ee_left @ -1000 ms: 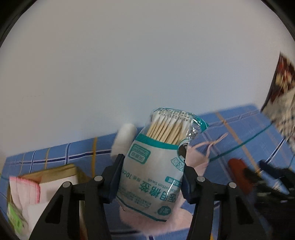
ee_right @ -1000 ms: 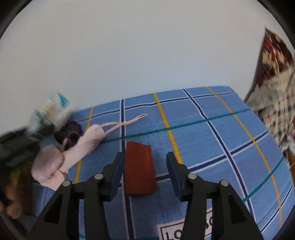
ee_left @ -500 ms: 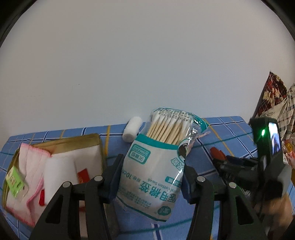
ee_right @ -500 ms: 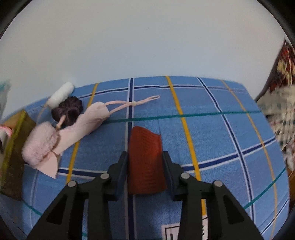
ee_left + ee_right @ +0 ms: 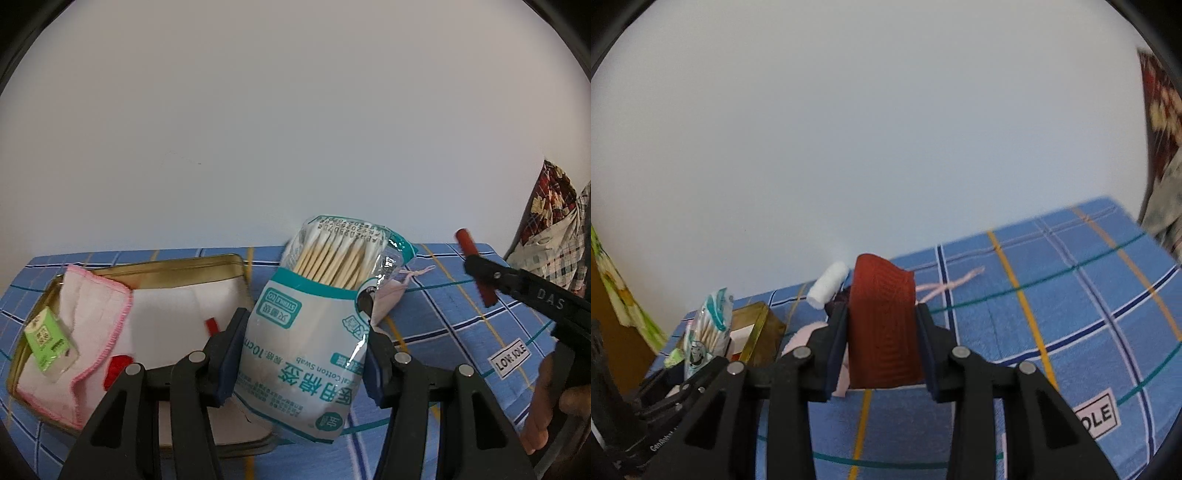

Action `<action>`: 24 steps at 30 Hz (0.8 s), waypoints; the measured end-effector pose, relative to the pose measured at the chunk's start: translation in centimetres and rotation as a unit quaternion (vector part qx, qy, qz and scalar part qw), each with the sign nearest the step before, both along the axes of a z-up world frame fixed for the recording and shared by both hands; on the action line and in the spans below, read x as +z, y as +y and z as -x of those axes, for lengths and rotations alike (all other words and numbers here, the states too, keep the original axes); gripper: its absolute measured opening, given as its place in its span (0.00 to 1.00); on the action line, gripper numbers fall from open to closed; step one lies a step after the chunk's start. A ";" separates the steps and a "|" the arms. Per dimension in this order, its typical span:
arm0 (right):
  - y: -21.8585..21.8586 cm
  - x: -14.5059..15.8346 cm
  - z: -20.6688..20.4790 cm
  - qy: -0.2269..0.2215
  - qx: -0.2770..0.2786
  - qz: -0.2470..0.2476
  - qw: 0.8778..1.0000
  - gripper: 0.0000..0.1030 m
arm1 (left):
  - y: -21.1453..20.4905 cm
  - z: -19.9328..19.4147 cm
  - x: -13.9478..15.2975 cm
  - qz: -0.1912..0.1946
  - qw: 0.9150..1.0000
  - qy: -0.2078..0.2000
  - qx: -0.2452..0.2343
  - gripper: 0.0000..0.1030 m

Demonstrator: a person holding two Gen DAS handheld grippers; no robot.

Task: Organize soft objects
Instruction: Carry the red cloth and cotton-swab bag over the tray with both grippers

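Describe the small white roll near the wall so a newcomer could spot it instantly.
Start at the blue plaid tablecloth and follow its far edge along the white wall. Between the gold tin and the rust-red knitted pad held in the right tool lies a gauze roll. It is the only plain white cylinder there; a dark scrunchie sits beside it.

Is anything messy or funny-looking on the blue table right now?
A little. The pink-edged cloth flops over the gold tin's rim instead of lying inside it. The bag of cotton swabs, pinched in the left gripper, has its printing upside down. Nothing looks spilled or broken.
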State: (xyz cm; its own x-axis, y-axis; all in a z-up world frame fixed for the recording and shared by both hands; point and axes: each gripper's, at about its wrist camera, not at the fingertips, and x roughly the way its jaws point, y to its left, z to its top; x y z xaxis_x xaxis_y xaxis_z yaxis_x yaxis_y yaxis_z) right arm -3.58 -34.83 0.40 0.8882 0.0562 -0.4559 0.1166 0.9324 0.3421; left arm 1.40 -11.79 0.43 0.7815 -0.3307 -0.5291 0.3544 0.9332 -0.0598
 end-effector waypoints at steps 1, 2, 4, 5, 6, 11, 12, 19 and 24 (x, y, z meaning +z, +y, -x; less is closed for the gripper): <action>0.8 0.1 0.2 -0.004 -0.009 0.013 1.000 0.35 | 0.1 -0.2 0.1 0.000 1.000 -0.002 0.000 0.55; 1.5 0.1 0.1 -0.007 -0.017 0.023 1.000 0.35 | 0.4 -0.1 0.1 0.001 1.000 -0.005 0.001 0.55; 2.5 0.1 0.3 -0.012 -0.031 0.039 0.999 0.35 | 0.8 0.0 0.0 -0.003 1.000 -0.011 0.004 0.55; 3.3 0.1 0.5 -0.016 -0.039 0.051 0.998 0.35 | 0.9 0.1 0.0 -0.006 1.000 -0.014 0.007 0.55; 3.7 0.2 0.7 -0.020 -0.044 0.059 0.997 0.35 | 1.1 0.1 0.0 -0.007 1.000 -0.015 0.009 0.55; 5.9 0.8 2.0 -0.032 -0.076 0.117 0.990 0.35 | 2.7 0.1 0.0 -0.007 1.000 -0.025 0.011 0.55; 6.1 0.9 2.3 -0.033 -0.080 0.125 0.988 0.35 | 3.1 0.1 0.0 -0.010 0.999 -0.029 0.013 0.55; 7.7 0.7 2.6 -0.037 -0.100 0.167 0.980 0.35 | 6.0 0.1 0.1 -0.010 0.999 -0.037 0.029 0.55; 8.3 0.4 2.5 -0.029 -0.118 0.175 0.977 0.35 | 7.3 -0.4 0.0 -0.016 0.998 -0.042 0.037 0.55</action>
State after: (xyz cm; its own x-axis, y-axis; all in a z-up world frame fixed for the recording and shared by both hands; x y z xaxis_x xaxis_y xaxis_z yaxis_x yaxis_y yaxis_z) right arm -6.04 -26.57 0.76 0.8823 -0.3037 -0.3596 0.3328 0.9428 0.0202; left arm 1.83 -4.45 0.43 0.8454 -0.2553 -0.4692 0.2876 0.9577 -0.0029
